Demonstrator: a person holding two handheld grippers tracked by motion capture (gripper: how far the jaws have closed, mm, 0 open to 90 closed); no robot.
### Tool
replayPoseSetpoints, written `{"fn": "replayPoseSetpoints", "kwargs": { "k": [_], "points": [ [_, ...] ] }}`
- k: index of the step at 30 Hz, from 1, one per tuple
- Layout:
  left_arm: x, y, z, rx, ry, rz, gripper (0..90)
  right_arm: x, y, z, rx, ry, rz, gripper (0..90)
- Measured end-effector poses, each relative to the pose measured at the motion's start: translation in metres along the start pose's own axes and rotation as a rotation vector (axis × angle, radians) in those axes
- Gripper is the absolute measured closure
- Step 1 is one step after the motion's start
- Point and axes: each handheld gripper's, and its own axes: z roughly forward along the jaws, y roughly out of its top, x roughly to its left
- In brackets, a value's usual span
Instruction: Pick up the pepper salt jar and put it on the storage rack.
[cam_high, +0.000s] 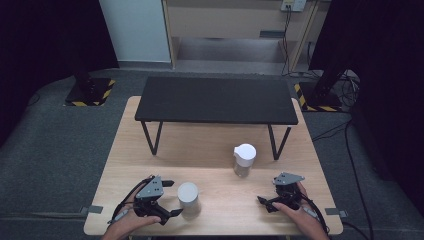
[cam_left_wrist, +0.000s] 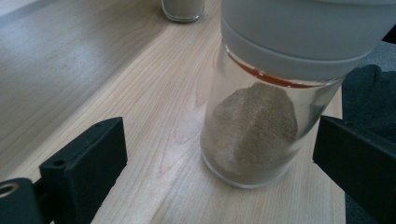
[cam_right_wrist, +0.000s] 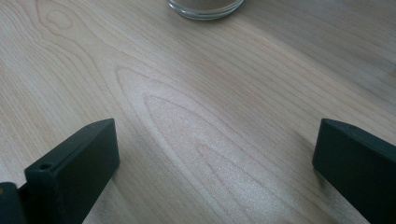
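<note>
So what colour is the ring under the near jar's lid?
Orange-red ring, clearest in the left gripper view.

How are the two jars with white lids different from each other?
The near jar stands by the table's front edge, between the open fingers of the left gripper; the far jar stands nearer the black shelf, with no gripper around it. The far jar's lid has a small spout-like lip; the near jar's lid looks plain and round. Both are clear glass, upright, holding beige powder.

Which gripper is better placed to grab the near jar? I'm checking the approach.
Left. The left gripper stands open right beside the near jar, which sits between its jaws. The right gripper is open over bare table.
</note>
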Motion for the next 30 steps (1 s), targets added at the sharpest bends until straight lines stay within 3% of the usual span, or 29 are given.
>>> {"fn": "replayPoseSetpoints", "kwargs": {
  "k": [15,30],
  "points": [
    [-0.006,0.006,0.011,-0.046,-0.033,0.01,1.8,0.0,0.0,0.0,0.0,0.0,0.0,1.2],
    [-0.014,0.011,0.023,-0.099,-0.032,0.009,3.9,0.0,0.0,0.0,0.0,0.0,0.0,1.2]
  ]
}}
